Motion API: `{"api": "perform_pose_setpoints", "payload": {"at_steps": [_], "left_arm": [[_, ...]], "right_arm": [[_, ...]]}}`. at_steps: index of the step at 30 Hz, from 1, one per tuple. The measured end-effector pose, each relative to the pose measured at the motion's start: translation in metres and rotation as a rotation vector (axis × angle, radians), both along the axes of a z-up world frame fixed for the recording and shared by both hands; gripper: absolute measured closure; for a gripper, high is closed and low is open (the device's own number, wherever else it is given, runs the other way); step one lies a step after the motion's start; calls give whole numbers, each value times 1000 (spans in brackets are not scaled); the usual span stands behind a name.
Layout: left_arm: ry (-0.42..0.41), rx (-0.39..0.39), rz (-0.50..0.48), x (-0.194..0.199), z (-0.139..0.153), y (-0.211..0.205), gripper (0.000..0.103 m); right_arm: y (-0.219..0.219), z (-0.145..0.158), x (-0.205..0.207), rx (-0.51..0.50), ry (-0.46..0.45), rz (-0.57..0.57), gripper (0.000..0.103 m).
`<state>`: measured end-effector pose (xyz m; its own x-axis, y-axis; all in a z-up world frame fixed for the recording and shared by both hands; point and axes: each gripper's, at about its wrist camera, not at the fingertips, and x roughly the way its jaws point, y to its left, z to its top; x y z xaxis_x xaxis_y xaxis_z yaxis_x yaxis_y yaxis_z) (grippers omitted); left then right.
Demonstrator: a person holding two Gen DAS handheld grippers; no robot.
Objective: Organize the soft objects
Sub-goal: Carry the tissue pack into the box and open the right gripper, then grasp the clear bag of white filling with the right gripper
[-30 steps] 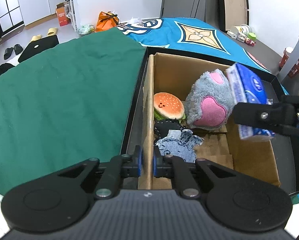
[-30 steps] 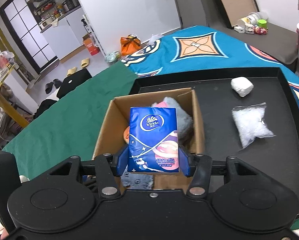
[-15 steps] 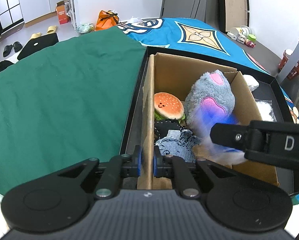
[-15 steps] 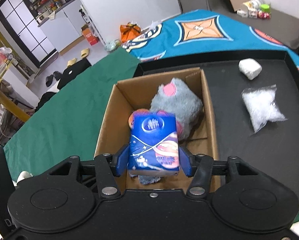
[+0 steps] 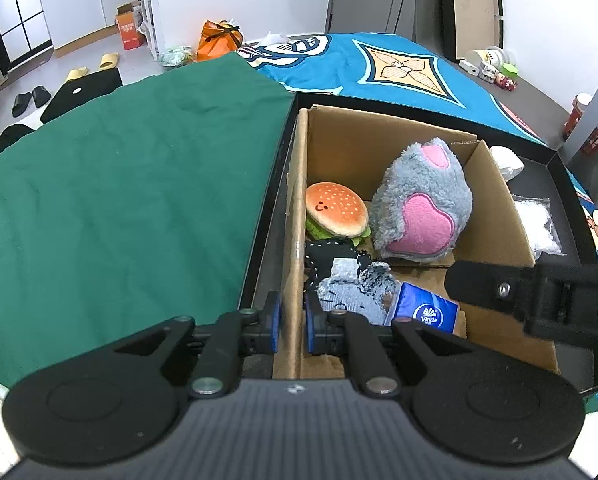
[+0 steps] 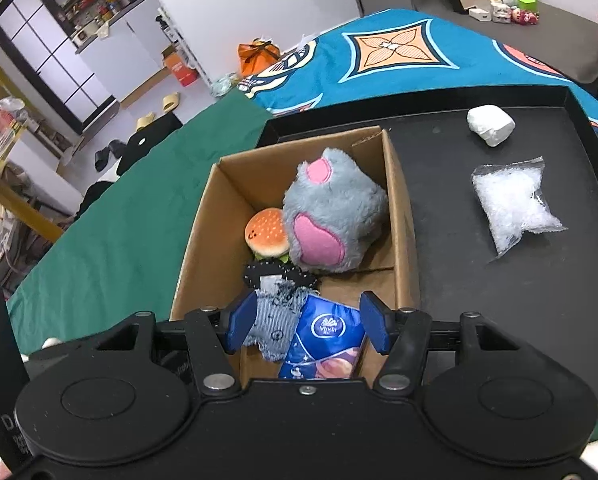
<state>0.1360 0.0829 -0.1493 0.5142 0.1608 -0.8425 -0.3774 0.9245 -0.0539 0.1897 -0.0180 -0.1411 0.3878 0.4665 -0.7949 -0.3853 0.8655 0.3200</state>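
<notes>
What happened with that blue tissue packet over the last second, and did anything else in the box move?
The right gripper carried the blue tissue packet down into the brown cardboard box and let go; its jaws have just been opening and now stand clear of the packet, which lies beside the denim piece. The left gripper stayed shut on the box wall. The burger toy and grey plush did not move.

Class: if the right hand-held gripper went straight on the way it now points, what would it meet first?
Most likely the blue tissue pack lying in the brown cardboard box, between the right hand-held gripper's open jaws; depth is uncertain.
</notes>
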Motion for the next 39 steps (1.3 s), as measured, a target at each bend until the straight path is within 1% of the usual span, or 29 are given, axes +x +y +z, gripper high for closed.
{"api": "perform_pose_setpoints", "payload": {"at_steps": [4,7,11,13,15,19,20,21,24,27,29,31,34,37,39], "left_arm": [[1,20,-2,2,2,-4,91],[4,31,-2,3,4,-6,90],[15,41,-1,7,4,-8,88],[21,43,0,9,4,-9,85],[24,45,-2,11,4,-11,78],[25,54,-9,15,4,-15,70],[27,58,-7,16,4,-16,66],[28,64,-5,17,4,-17,61],[35,77,3,20,4,-19,54],[49,86,5,24,3,-22,51],[55,92,1,27,2,-25,50],[55,96,-3,28,2,-27,50],[53,108,1,32,2,-30,49],[40,118,14,34,3,-31,47],[33,130,21,36,4,-32,44]], "right_arm": [[-5,0,2,13,4,-7,46],[-14,8,5,43,-28,-33,46],[-24,15,14,56,-56,-46,46],[-29,15,17,54,-62,-54,46],[-34,13,21,54,-56,-63,46],[-43,7,27,55,-40,-74,45],[-45,6,27,55,-39,-76,45],[-47,5,28,55,-39,-78,43],[-53,2,30,53,-36,-86,39],[-61,-2,34,48,-31,-98,35],[-67,-5,37,43,-26,-103,29],[-72,-8,39,40,-24,-105,22],[-81,-13,43,36,-24,-118,18],[-90,-19,49,30,-18,-135,18],[-95,-22,53,21,-23,-144,17]]}}
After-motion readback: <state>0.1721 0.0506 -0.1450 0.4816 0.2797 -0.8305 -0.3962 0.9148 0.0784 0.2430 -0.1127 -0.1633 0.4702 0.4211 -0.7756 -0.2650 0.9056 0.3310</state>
